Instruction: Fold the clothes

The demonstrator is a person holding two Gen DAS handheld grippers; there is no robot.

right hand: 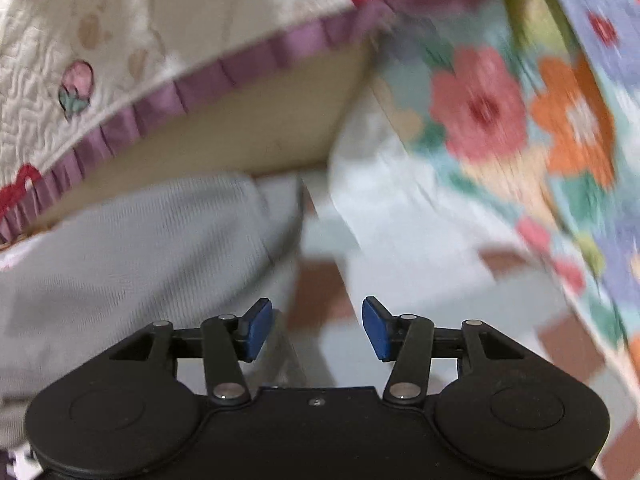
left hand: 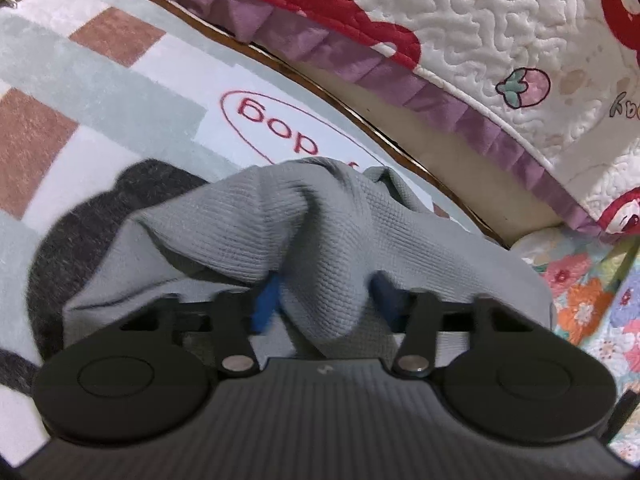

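Gripping a fold of the grey waffle-knit garment [left hand: 304,236], the left gripper [left hand: 326,310] has its 2 jaws clamped on the cloth, which lies bunched on the checked blanket [left hand: 100,92] over a dark garment [left hand: 80,216]. Right wrist view: the right gripper [right hand: 316,330] stands apart, empty, just beside the garment [right hand: 152,248]. Step judged: regrasp mid-fold. Next move calls for the right gripper to take a matching edge.

garment [left hand: 320,232] on rug [left hand: 100,92] | dark cloth [left hand: 80,232] left of it | quilt [left hand: 500,40] behind
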